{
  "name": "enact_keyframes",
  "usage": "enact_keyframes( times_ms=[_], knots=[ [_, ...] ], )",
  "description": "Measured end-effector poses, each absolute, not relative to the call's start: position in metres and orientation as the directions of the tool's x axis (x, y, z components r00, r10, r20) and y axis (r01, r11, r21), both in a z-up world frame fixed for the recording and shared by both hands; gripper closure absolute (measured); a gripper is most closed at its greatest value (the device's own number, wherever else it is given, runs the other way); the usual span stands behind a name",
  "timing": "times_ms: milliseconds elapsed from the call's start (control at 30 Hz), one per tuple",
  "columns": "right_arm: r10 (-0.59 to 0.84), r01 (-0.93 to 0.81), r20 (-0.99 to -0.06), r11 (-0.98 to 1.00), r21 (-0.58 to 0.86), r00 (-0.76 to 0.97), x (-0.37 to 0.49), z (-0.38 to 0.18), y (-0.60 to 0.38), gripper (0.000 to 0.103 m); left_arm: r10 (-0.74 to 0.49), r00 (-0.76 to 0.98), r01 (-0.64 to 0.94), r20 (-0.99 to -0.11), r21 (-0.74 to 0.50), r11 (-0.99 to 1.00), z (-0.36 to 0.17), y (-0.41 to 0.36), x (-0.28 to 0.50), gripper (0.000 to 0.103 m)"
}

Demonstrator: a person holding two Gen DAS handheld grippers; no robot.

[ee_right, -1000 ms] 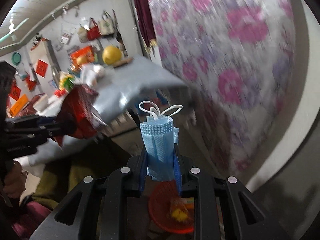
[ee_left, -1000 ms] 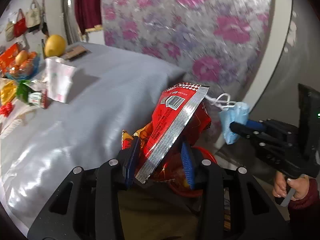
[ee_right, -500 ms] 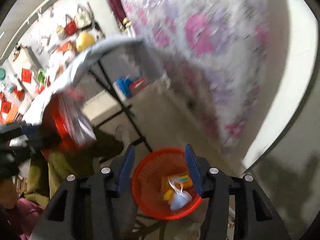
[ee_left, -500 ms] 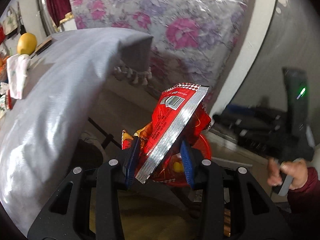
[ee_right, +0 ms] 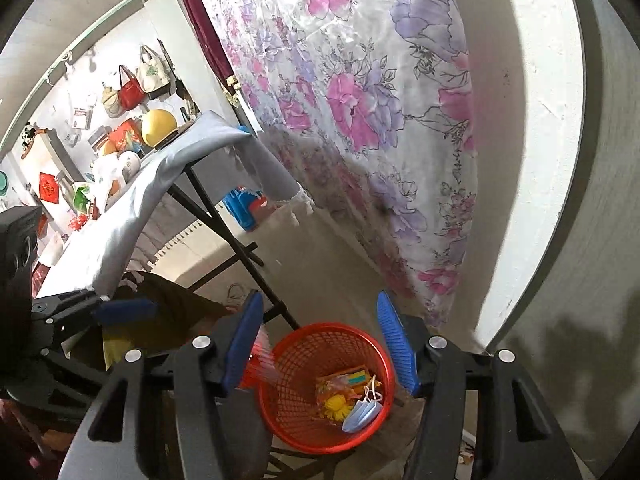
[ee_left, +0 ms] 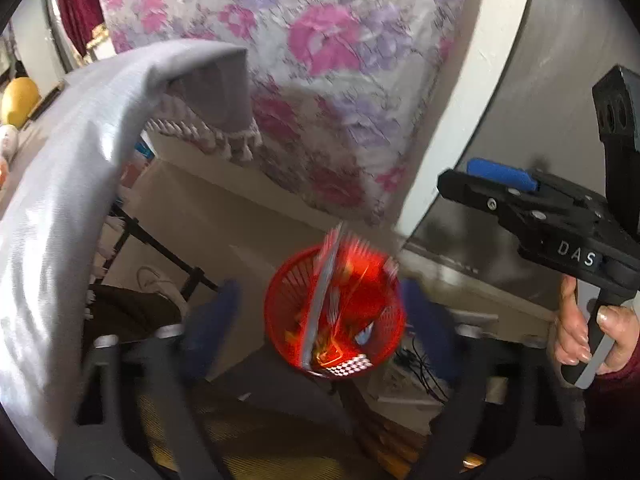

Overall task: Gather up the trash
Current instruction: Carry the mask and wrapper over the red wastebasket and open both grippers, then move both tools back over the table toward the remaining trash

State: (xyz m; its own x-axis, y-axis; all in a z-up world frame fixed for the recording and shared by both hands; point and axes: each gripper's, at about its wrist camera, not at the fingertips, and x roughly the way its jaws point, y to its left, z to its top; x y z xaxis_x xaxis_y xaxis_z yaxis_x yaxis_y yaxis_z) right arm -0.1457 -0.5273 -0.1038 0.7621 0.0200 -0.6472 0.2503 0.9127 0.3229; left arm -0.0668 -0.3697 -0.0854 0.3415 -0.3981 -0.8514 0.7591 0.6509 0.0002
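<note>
One red basket (ee_right: 320, 432) is seen holding a blue mask (ee_right: 362, 414) and yellow wrappers; a red snack bag (ee_left: 332, 300), blurred, is caught above it between the just-spread left claw (ee_left: 316, 320); right claw (ee_right: 320, 344) is spread, empty.

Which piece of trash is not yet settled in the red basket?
The red snack wrapper: blurred, upright, mid-drop at the red basket rim below the open left gripper. The blue face mask and yellow packet lie on the bottom.
</note>
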Motion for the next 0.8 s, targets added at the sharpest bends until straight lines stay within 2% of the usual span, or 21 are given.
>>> enact_keyframes(
  times_ms=[300,633,800],
  knots=[
    [0.028,0.235,-0.629,0.914,0.331,0.777,-0.148,-0.095,-0.523,0.039,-0.361,0.466,0.711,-0.808,0.099,0.696,-0.072,-0.351,-0.071,0.009],
    [0.041,0.203,-0.604,0.922,0.331,0.796,-0.148,-0.082,-0.512,0.03,-0.37,0.517,0.667,-0.772,0.092,0.74,-0.054,-0.323,-0.07,0.008],
    [0.055,0.18,-0.594,0.927,0.33,0.803,-0.145,-0.076,-0.503,0.029,-0.359,0.552,0.623,-0.753,0.086,0.778,-0.045,-0.303,-0.063,0.007]
  ],
)
